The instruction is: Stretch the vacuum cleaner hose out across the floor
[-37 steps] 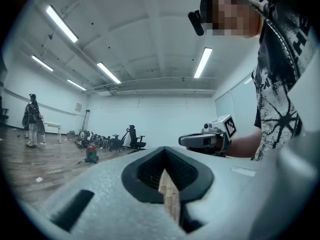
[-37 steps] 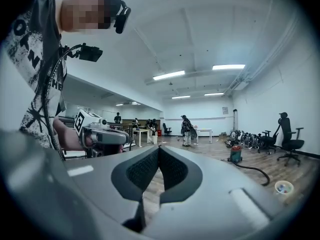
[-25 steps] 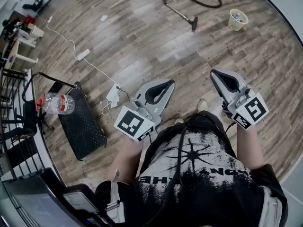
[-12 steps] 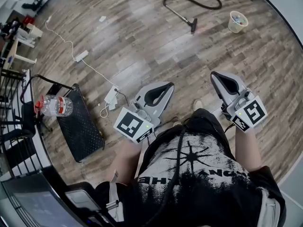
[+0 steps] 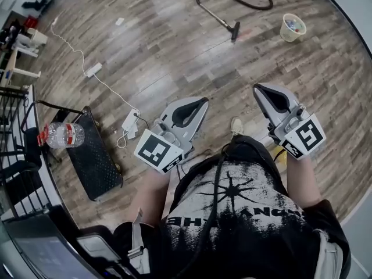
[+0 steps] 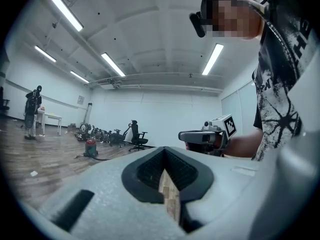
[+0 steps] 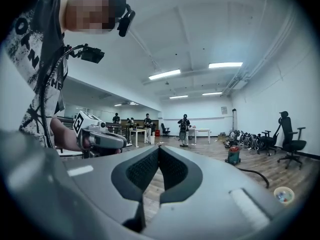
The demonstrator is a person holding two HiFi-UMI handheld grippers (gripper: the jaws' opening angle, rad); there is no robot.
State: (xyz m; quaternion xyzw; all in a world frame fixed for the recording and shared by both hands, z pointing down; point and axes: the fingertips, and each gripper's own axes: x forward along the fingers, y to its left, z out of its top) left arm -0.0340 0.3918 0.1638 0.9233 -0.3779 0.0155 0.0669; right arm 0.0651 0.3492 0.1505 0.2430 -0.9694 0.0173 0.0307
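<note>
Jaws on both tools are shut, pads meeting at the tips with nothing caught between them; only wooden floor (image 5: 174,51) shows through the hollow behind the pads. The left hand-held gripper (image 5: 203,102) (image 6: 164,154) and the right hand-held gripper (image 5: 258,89) (image 7: 159,151) are held level in front of the person, side by side but apart, and neither touches anything. The vacuum cleaner hose (image 5: 258,8) (image 7: 252,171) lies curled in a loop on the floor well ahead of them, toward its far edge, its floor nozzle (image 5: 234,31) pointing back at the person. A yellow bucket (image 5: 292,25) (image 7: 283,195) stands just beside the loop on its right. The right gripper view shows the hose running to the vacuum canister (image 7: 233,155), farther along the floor.
</note>
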